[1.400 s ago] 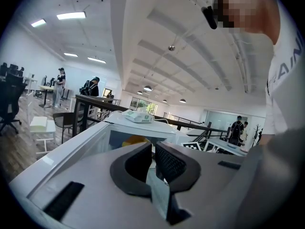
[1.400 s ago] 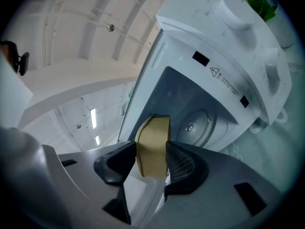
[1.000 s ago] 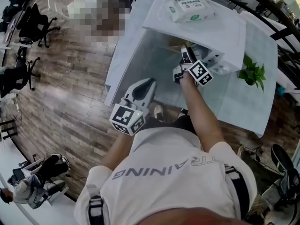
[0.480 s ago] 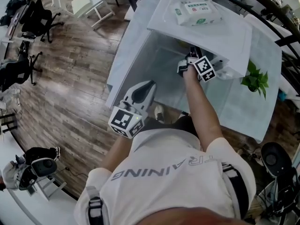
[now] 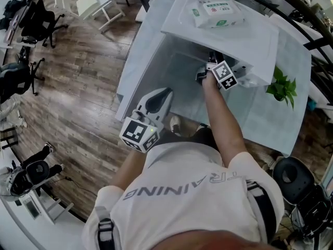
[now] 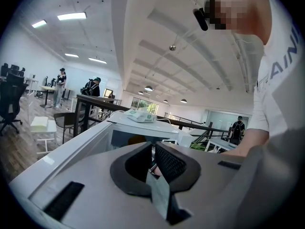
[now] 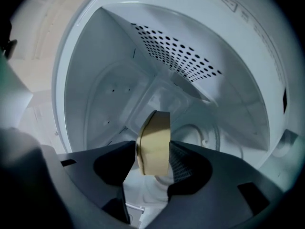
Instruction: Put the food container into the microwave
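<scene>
A white microwave (image 5: 234, 38) stands on the table with its cavity open toward me. My right gripper (image 5: 212, 62) reaches into that cavity, and its tips are hidden under the microwave's top in the head view. In the right gripper view the right gripper (image 7: 153, 151) is shut on a tan food container (image 7: 155, 140), held on edge above the cavity floor and the round turntable (image 7: 206, 138). The perforated cavity wall (image 7: 183, 56) is close ahead. My left gripper (image 5: 158, 100) hangs low by my waist, jaws shut on nothing, pointing toward the microwave (image 6: 143, 128).
A pack of wet wipes (image 5: 216, 10) lies on top of the microwave. A small green plant (image 5: 281, 82) stands at the microwave's right on the white table (image 5: 270, 116). Wooden floor, chairs and other people lie off to the left.
My right gripper has pushed the container slightly deeper into the microwave. The left gripper has stayed where it was.
</scene>
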A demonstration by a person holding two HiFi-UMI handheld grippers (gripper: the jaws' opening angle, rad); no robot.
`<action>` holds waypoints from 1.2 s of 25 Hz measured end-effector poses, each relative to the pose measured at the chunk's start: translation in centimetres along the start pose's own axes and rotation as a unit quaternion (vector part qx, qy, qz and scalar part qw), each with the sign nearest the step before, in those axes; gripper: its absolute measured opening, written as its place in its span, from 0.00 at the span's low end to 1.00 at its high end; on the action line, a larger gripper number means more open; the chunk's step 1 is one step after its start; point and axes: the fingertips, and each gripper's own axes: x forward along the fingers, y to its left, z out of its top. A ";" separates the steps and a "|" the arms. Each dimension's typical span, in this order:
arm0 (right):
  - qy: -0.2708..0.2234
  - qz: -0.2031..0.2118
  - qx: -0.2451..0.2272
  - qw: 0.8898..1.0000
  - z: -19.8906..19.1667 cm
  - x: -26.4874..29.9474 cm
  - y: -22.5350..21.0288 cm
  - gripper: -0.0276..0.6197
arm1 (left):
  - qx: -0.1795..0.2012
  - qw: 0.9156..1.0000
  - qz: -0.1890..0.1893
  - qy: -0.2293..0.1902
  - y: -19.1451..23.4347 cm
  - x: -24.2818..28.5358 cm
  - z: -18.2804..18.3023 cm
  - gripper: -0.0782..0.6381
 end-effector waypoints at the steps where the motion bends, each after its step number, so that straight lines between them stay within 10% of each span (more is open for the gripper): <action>1: 0.002 0.001 -0.004 1.000 0.0 0.0 0.0 0.39 | -0.001 1.000 0.000 0.000 0.0 0.0 0.0 0.18; 10: 0.062 0.022 -0.073 0.995 -1.9 0.4 1.3 0.55 | -0.003 1.000 0.000 -0.002 0.2 -0.6 -0.1 0.18; 23: 0.194 -0.010 -0.235 0.952 -6.7 -0.3 -0.2 0.57 | -0.023 1.000 -0.009 -0.005 0.4 -0.8 -0.3 0.18; 30: 0.200 -0.021 -0.256 0.945 -6.5 -0.8 -0.4 0.32 | -0.032 0.999 -0.012 -0.006 0.3 -1.0 -0.5 0.18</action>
